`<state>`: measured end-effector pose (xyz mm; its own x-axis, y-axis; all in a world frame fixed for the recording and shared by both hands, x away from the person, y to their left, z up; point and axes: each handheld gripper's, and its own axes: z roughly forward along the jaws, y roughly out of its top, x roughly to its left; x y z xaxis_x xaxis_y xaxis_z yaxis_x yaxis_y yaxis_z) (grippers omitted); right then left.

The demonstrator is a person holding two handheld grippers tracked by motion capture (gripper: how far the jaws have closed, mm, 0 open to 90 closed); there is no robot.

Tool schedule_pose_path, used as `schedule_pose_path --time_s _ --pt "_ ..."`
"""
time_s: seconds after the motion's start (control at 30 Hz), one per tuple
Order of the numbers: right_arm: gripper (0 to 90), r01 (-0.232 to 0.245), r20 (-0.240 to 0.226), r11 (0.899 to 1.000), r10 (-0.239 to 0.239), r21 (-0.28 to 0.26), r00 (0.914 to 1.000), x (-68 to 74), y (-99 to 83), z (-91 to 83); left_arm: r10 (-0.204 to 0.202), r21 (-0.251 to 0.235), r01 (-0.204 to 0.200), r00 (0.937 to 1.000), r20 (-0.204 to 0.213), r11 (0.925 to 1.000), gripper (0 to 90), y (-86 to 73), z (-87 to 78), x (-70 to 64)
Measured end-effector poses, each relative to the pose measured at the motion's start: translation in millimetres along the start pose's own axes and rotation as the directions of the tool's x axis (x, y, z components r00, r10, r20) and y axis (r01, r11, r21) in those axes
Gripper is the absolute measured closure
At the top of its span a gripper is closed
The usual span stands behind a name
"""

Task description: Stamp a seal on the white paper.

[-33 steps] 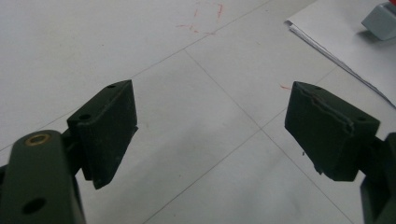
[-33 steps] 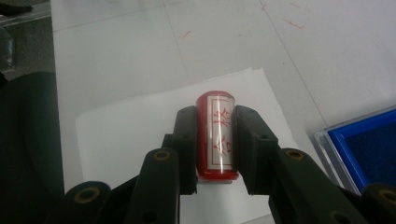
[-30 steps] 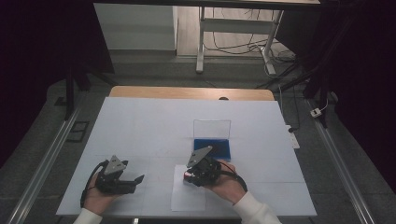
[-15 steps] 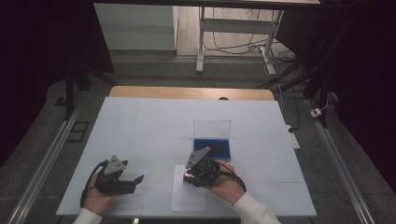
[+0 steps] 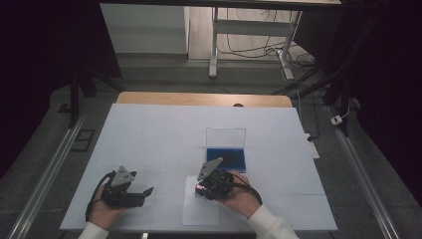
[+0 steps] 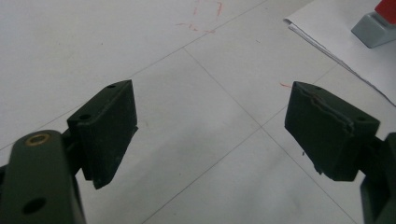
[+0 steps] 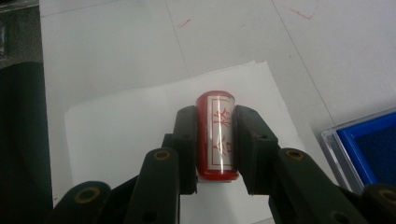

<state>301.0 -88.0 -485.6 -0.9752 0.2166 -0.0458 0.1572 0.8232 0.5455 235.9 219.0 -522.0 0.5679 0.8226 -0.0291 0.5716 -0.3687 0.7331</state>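
My right gripper pinches the one red stamp over the single paper sheet near the table's front edge, one blue ink pad just beyond, while my left gripper rests spread wide over bare, roomy tabletop.

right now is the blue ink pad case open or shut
Open: the ink pad case has its clear lid standing up behind the blue pad, which lies exposed, seen also in the right gripper view.
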Motion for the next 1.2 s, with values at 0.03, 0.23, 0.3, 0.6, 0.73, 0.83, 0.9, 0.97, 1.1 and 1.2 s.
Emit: schedule_pose_path --time_s 0.03,0.23,0.3,0.6,0.73,0.83,0.9,0.97,1.1,1.2 --pt "70.1 0.005 0.0 1.0 -0.005 0.002 1.0 -0.3 0.2 0.1 0.0 0.0 0.0 1.0 0.0 1.0 17.1 0.0 0.0 -0.1" --pt "70.3 0.014 0.003 1.0 -0.014 0.014 0.9999 0.4 2.3 1.1 0.0 0.0 0.0 1.0 -0.001 1.0 17.1 -0.1 -0.3 0.1" --pt "70.3 0.015 0.004 1.0 -0.015 0.017 0.9999 0.0 2.7 1.5 0.0 0.001 0.0 1.0 -0.002 1.0 17.1 -0.2 -0.2 0.3" --pt "70.6 -0.001 -0.023 0.999 0.002 0.045 0.9997 -3.2 2.8 5.4 0.0 0.001 0.0 1.0 -0.006 1.0 17.1 -0.2 0.0 -0.9" --pt "70.7 0.002 -0.021 0.999 -0.001 0.051 0.9998 -3.1 2.7 5.1 0.001 0.002 -0.001 1.0 -0.002 1.0 17.0 -0.1 -0.2 -1.0" --pt "70.7 -0.002 -0.019 0.999 0.002 0.046 0.9998 -2.8 2.5 5.6 0.002 -0.001 -0.002 1.0 -0.007 1.0 17.0 0.0 -1.1 -1.3" --pt "70.7 0.003 -0.02 0.999 -0.003 0.043 0.9998 -3.6 1.6 5.6 0.001 0.0 -0.001 1.0 -0.006 1.0 17.0 0.0 -1.0 -0.9" --pt "70.7 0.006 -0.018 0.999 -0.005 0.04 0.9998 -3.5 1.4 5.7 0.001 0.001 -0.001 1.0 -0.006 1.0 17.0 0.0 -0.9 -1.0" --pt "70.8 -0.001 -0.015 0.999 0.002 0.037 0.9999 -2.6 1.5 5.9 0.002 0.0 -0.002 1.0 -0.008 1.0 17.0 0.2 -0.8 -1.5" --pt "70.8 -0.002 -0.017 0.999 0.002 0.035 0.9998 -3.1 0.8 5.7 0.004 -0.003 -0.004 0.9999 -0.014 1.0 17.0 0.5 -1.1 -1.7"
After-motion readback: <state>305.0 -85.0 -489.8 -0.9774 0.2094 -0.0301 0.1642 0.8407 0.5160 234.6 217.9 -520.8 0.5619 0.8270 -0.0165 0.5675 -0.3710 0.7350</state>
